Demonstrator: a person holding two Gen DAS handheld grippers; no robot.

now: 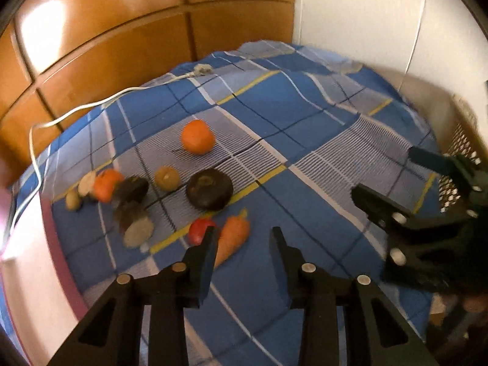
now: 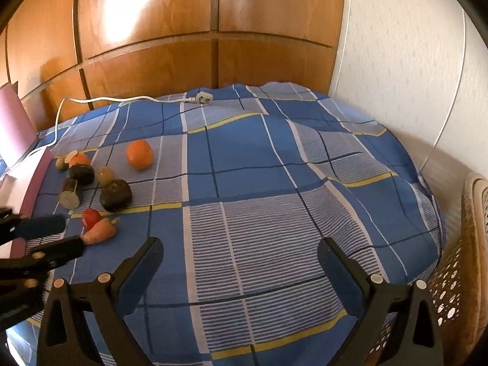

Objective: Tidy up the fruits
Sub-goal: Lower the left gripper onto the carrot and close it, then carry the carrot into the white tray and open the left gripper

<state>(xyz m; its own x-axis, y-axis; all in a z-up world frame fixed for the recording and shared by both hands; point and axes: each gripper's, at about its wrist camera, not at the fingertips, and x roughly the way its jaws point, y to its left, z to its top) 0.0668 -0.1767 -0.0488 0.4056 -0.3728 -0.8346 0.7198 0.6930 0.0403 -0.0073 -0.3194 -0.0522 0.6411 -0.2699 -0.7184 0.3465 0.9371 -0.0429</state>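
Both grippers hang over the bed with nothing between the fingers. Left gripper (image 1: 244,238) has its jaws narrowed but clamped on nothing; it points down at the carrot (image 1: 233,238) and red tomato (image 1: 199,230), which lie touching each other just ahead of it, so that looks like the next pick. Right gripper (image 2: 241,250) is spread wide above bare blue checked sheet (image 2: 274,183), well away from the produce. Orange (image 2: 139,154) sits apart from the cluster at the left edge. Perforated basket (image 2: 454,268) stands beside the bed on the right, probably the drop-off.
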